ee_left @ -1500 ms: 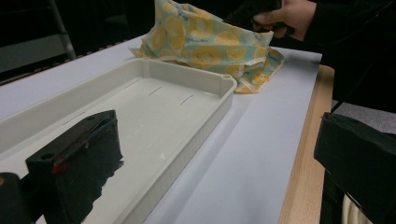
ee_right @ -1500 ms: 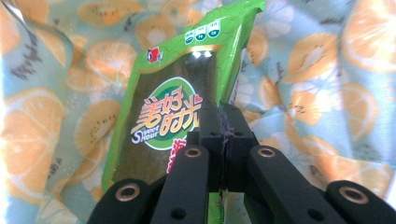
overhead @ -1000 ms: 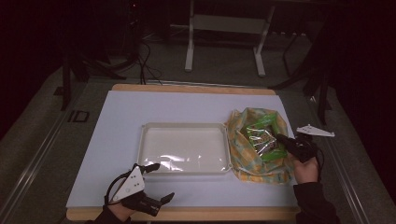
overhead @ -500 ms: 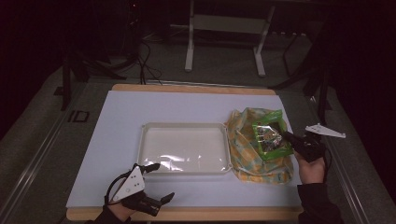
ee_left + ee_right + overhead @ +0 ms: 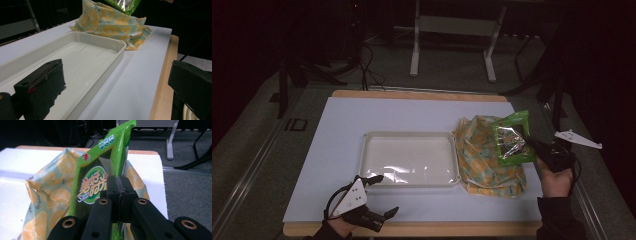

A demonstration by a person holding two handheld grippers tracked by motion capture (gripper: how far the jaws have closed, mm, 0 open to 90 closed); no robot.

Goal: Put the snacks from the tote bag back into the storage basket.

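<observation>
A green snack packet [image 5: 513, 139] [image 5: 100, 172] hangs lifted above an orange-patterned cloth bag [image 5: 488, 157] [image 5: 50, 195] [image 5: 112, 25] at the right of the table. My right gripper [image 5: 534, 146] [image 5: 119, 187] is shut on the packet's edge, with the jaws pressed together. A white plastic tray [image 5: 412, 159] [image 5: 75, 65] lies empty at the table's middle, left of the bag. My left gripper [image 5: 379, 195] [image 5: 117, 82] rests open near the front edge, just in front of the tray's near left corner, nothing between its jaws.
The white mat [image 5: 342, 135] covers a wooden table [image 5: 422, 94]. Beyond the far edge stand metal stand legs [image 5: 414, 50] and cables on a dark floor. A bottom corner of the green packet [image 5: 122, 5] shows above the bag in the left gripper view.
My right gripper has pulled the green packet up and out of the cloth bag, lifting it to the right. The left gripper has stayed still.
</observation>
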